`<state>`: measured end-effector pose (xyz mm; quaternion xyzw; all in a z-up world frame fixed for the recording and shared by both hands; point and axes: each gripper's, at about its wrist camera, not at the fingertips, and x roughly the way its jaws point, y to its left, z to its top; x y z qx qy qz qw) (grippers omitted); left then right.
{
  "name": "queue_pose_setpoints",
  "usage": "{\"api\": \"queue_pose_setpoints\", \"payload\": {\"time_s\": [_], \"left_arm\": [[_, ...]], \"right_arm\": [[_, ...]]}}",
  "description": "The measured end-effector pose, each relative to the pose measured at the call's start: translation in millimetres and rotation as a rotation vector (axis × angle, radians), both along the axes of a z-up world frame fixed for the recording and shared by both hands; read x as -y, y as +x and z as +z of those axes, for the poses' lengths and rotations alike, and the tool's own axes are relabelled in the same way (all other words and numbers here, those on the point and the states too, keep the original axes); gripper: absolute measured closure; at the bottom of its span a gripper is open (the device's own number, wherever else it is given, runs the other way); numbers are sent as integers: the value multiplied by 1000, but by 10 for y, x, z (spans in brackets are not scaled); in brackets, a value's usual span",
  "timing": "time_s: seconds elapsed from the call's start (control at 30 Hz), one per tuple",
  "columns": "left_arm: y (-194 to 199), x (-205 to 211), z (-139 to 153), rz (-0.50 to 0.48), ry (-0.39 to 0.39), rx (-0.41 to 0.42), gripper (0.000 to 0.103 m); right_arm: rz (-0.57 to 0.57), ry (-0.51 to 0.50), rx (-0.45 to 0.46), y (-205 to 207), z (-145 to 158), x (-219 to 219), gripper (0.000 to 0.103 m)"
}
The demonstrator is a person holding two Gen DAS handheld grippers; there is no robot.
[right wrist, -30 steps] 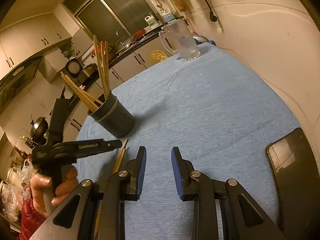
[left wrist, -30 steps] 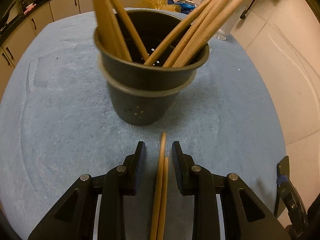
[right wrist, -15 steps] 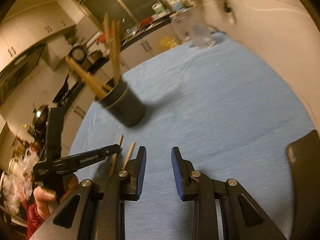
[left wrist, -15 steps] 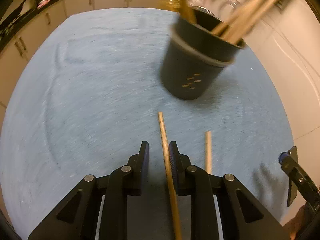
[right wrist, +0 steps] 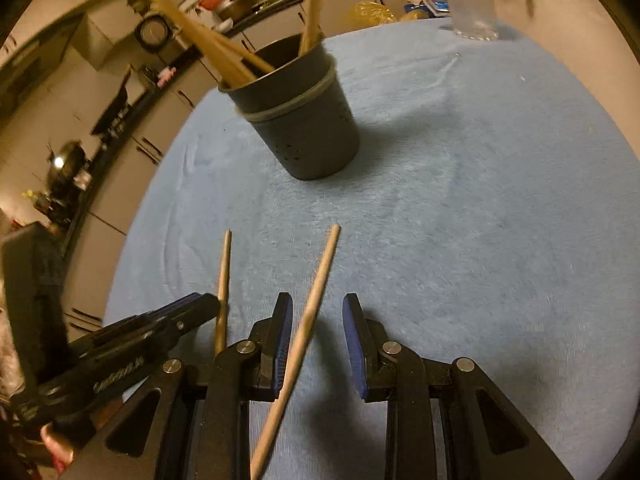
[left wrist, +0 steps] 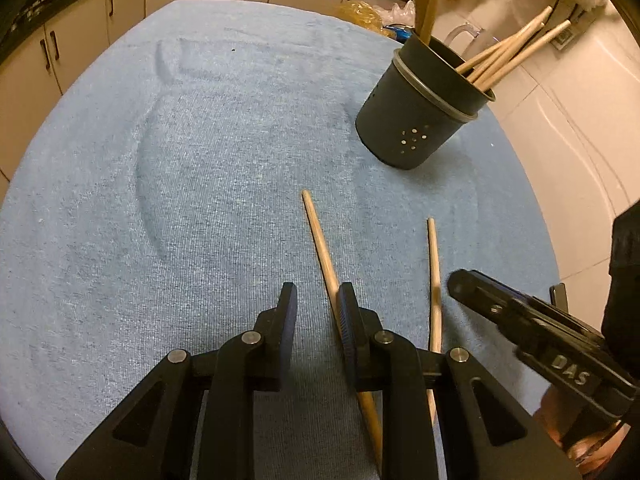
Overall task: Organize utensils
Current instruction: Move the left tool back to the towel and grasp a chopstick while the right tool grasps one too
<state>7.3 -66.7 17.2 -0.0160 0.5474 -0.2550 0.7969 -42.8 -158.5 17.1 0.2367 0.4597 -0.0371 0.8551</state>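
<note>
A dark grey utensil cup (left wrist: pixel 416 120) holding several wooden chopsticks stands on the blue cloth; it also shows in the right wrist view (right wrist: pixel 304 120). Two loose chopsticks lie on the cloth. One chopstick (left wrist: pixel 320 240) runs between the fingers of my open left gripper (left wrist: pixel 316 312), against the right finger. The other chopstick (left wrist: pixel 434 272) lies to its right. In the right wrist view that chopstick (right wrist: pixel 316 280) passes between the fingers of my open right gripper (right wrist: pixel 318 316), and the first chopstick (right wrist: pixel 223 280) lies left of it by the left gripper.
The blue cloth (left wrist: pixel 180 180) covers a round table. A clear glass jug (right wrist: pixel 472 4) stands at the far edge. Kitchen cabinets (left wrist: pixel 80 40) lie beyond the table, a pale wall (left wrist: pixel 580 120) to the right.
The two chopsticks, side by side a second ago, now lie apart. My left gripper swung left and back from the cup. My right gripper moved in over one chopstick.
</note>
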Motion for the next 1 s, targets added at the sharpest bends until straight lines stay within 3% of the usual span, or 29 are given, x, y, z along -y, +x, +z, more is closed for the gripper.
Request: {"api": "queue_pose_setpoints", "payload": {"time_s": [0.13, 0.23, 0.33, 0.47, 0.6, 0.8, 0.87, 0.93, 1.0], "left_arm": [[69, -23, -32, 17, 2, -24, 94], [120, -71, -53, 16, -28, -52, 94], [126, -138, -10, 9, -62, -62, 94], [161, -103, 76, 0, -77, -58, 84], [202, 38, 97, -1, -31, -51, 81], [133, 270, 107, -5, 106, -32, 82], [132, 302, 107, 2, 133, -16, 85], [122, 312, 107, 11, 160, 2, 95], [127, 309, 109, 14, 161, 6, 96]], "right_arm": [[-3, -66, -77, 204, -75, -59, 75], [36, -137, -100, 281, -82, -130, 75], [46, -172, -115, 305, -85, -145, 92], [39, -169, -117, 253, -78, -55, 92], [23, -155, -109, 208, -50, 81, 93], [10, -134, -84, 122, 3, 273, 94], [15, -125, -78, 132, 10, 305, 94], [27, -115, -80, 159, -5, 297, 94], [38, -110, -81, 166, -13, 319, 94]]}}
